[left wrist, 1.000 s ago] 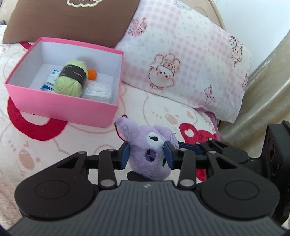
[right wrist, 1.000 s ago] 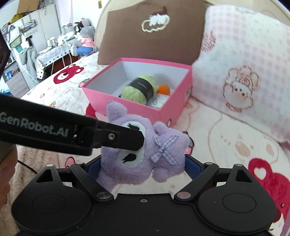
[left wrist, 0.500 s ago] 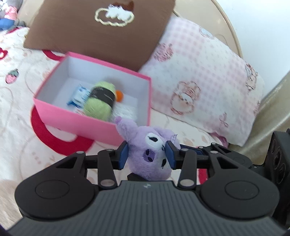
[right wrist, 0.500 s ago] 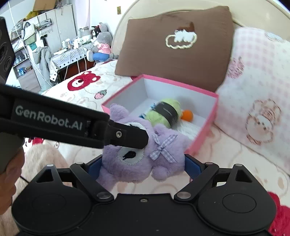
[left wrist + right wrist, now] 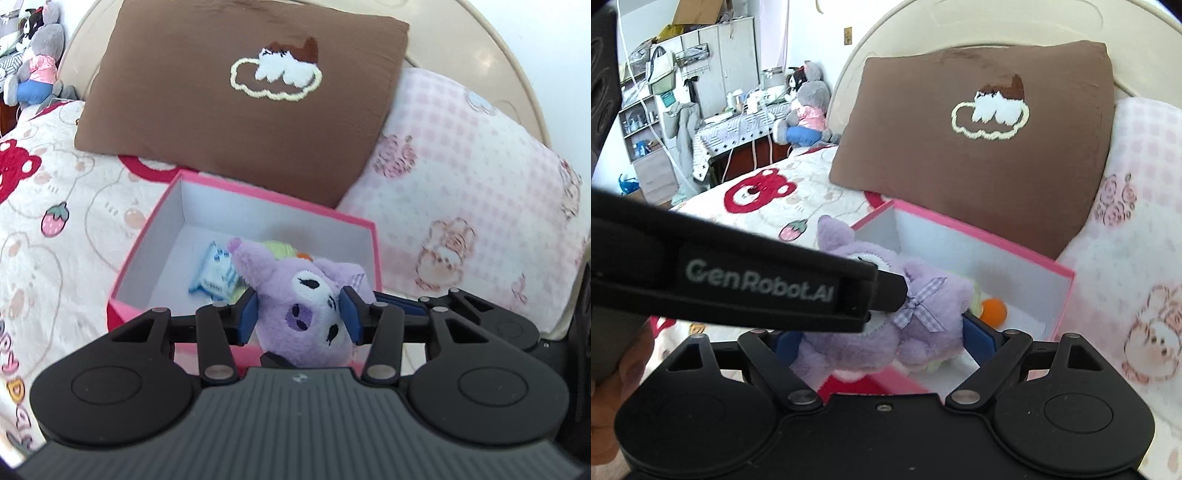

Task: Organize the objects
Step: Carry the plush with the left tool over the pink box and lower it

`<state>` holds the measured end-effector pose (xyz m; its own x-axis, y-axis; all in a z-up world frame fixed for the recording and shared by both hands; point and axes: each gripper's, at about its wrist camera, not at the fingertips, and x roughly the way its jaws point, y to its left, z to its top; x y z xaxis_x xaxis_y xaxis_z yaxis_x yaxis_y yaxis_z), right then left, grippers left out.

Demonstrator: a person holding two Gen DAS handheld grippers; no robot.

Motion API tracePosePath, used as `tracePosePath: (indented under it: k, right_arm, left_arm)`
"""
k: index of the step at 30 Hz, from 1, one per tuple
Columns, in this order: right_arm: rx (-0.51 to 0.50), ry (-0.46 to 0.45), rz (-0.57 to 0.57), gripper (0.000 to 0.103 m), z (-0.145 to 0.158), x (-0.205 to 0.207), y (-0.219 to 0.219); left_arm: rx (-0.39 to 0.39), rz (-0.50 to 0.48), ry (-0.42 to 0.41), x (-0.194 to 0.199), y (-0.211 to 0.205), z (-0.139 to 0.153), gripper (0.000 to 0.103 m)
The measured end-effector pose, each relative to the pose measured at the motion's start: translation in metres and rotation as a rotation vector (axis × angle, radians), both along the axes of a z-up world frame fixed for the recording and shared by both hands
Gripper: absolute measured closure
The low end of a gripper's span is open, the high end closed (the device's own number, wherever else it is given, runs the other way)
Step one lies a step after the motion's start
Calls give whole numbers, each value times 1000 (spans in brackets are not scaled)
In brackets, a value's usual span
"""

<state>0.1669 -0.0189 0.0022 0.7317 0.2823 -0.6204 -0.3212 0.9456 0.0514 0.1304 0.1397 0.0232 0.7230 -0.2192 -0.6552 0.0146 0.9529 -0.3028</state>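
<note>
Both grippers hold one purple plush (image 5: 306,306) over the near edge of the pink box (image 5: 136,258). The left gripper (image 5: 299,314) has its blue pads on the plush's head; its jaws have just been opening, with the head between them and the pads touching its sides. The right gripper (image 5: 882,338) clamps the plush's body, its jaws having just closed a little. Ahead of the grippers, inside the box, lie a blue-white packet (image 5: 216,275), green yarn (image 5: 279,247) and an orange ball (image 5: 993,310). Beyond the box a brown pillow (image 5: 221,122) leans, with a pink pillow (image 5: 461,206) to its right.
</note>
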Motion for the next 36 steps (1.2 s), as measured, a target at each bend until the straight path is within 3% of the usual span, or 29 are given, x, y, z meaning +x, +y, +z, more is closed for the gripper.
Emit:
tracePosePath:
  k: [10,16,19,21,24,27,36]
  right_arm:
    - [5,-28,29,13,12,77,7]
    - [-47,10,27,13,-6,123,8]
    - [-96,28,69,15,-19,133,12]
    - [-124,16,134,27,-24,135,19]
    - [-216,15,182,29,-32,141,32]
    - [-175,67,227,32,-40,148,31]
    - [-146,104,166,28,-52,146,20]
  left_arm:
    - [-32,74,0,70,30,11,57]
    - [-115,111,71,118,41,-23,57]
    - [-82,121,86,122,35,-37,57]
    - [-117,89,113,125,32,-47,65]
    - [-182,97,119,126,40,-60,68]
    - [-196,103,146,127,49,-68,68]
    - [-202,124,169,130,63,-81,68]
